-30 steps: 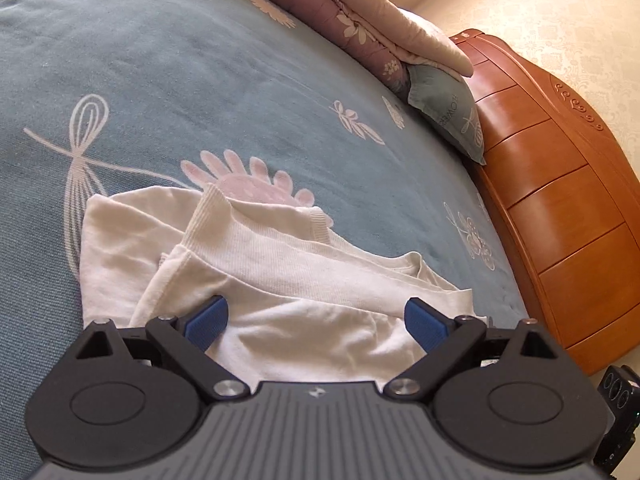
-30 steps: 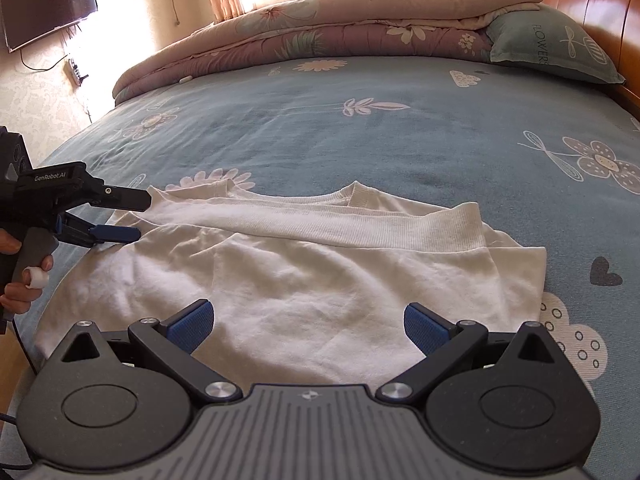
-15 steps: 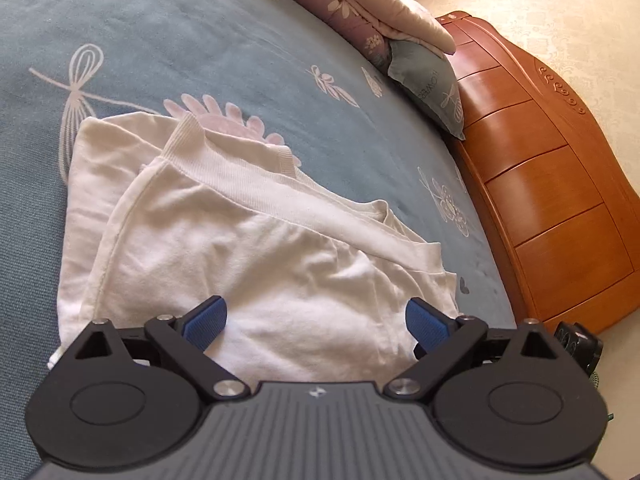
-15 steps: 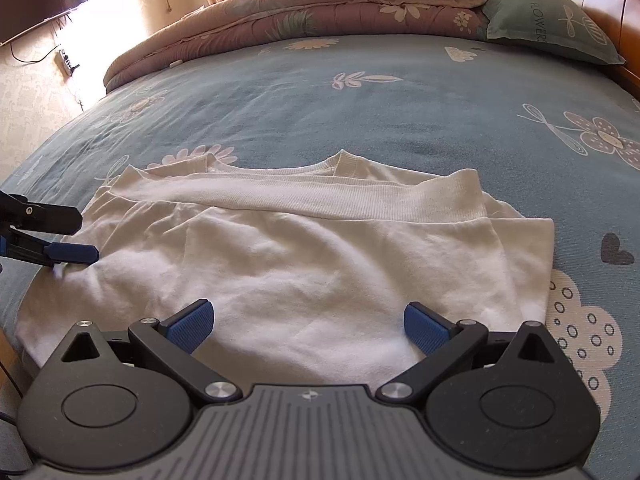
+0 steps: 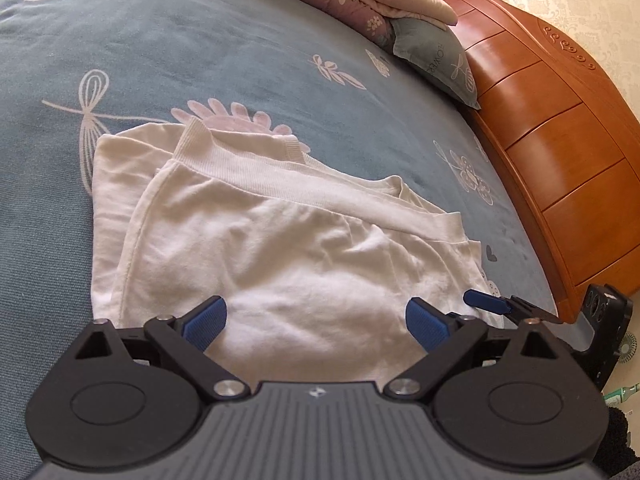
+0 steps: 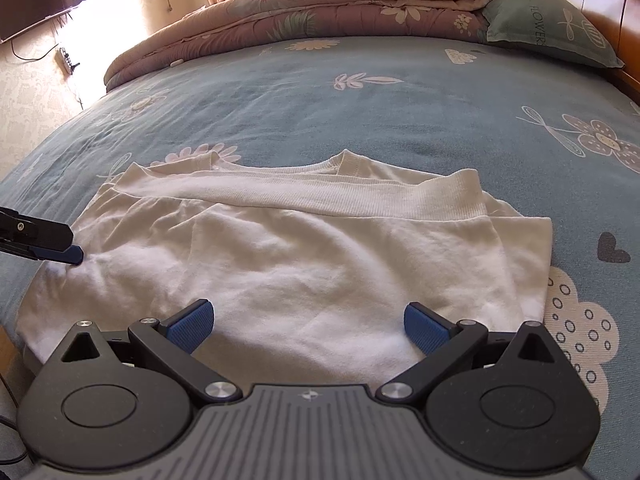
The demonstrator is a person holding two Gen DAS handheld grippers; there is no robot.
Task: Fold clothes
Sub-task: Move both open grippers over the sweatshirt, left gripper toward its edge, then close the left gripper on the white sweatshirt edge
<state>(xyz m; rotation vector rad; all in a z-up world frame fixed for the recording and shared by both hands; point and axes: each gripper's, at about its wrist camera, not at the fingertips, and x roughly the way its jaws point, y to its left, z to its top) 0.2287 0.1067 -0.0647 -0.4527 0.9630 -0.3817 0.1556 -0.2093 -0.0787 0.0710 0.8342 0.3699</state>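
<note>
A white sweatshirt (image 5: pixel 280 248) lies folded in half on the blue flowered bedspread (image 5: pixel 200 40), its ribbed hem laid across near the collar. My left gripper (image 5: pixel 316 320) is open over the garment's near edge, nothing between its blue pads. In the right wrist view the same sweatshirt (image 6: pixel 320 248) spreads in front of my right gripper (image 6: pixel 307 324), which is also open and empty above the near edge. The left gripper (image 6: pixel 64 250) shows at the frame's left, its tip at the garment's left side. The right gripper (image 5: pixel 492 304) shows at the garment's right corner.
A wooden headboard (image 5: pixel 560 140) runs along the bed's right side, with a grey-green pillow (image 6: pixel 548 32) and a folded pink quilt (image 6: pixel 320 12) at the far end. A dark TV (image 6: pixel 40 0) hangs on the left wall. The bedspread (image 6: pixel 360 120) stretches beyond the garment.
Both grippers stay open. The left gripper has drawn back toward the garment's near left side, and the hand on it has left the right view. The right gripper's tip now shows in the left view.
</note>
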